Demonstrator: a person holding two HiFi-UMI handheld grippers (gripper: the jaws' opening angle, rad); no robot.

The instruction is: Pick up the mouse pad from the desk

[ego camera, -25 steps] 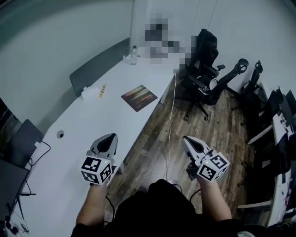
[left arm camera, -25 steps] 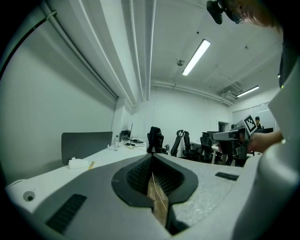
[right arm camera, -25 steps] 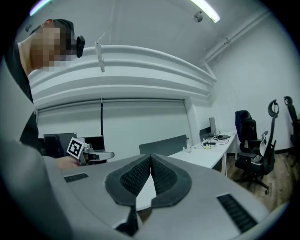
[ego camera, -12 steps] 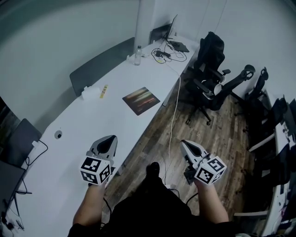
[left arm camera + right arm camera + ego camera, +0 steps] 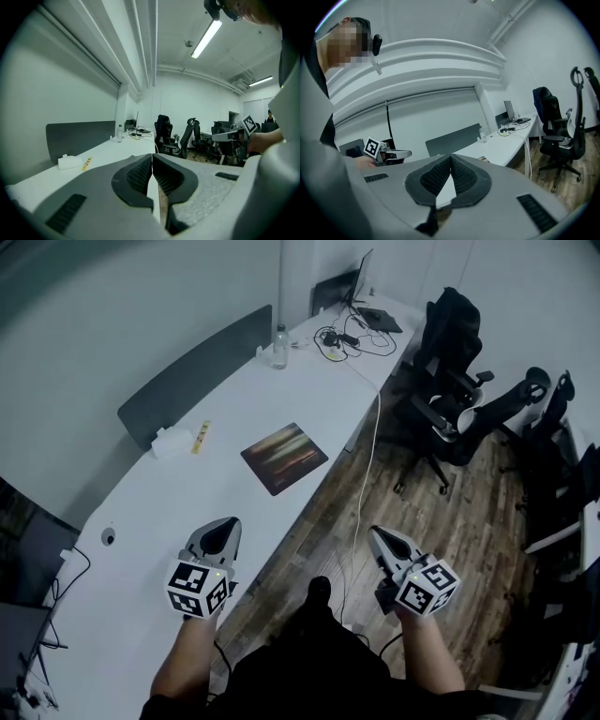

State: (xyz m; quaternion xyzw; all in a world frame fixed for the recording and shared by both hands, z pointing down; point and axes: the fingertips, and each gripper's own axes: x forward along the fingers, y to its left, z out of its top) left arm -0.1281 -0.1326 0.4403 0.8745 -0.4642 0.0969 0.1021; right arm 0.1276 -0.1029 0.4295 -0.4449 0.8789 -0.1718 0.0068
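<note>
**Mouse pad not yet reached**

The left gripper (image 5: 221, 529) and right gripper (image 5: 381, 540) are both closed and empty, near the person. The mouse pad (image 5: 284, 457) lies untouched on the white desk (image 5: 178, 498), farther ahead. Approach and pickup remain.

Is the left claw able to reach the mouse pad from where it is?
Probably not yet. The left claw is shut and the mouse pad lies well ahead of it on the desk. Only bare desk lies between, so the way looks free.
</note>
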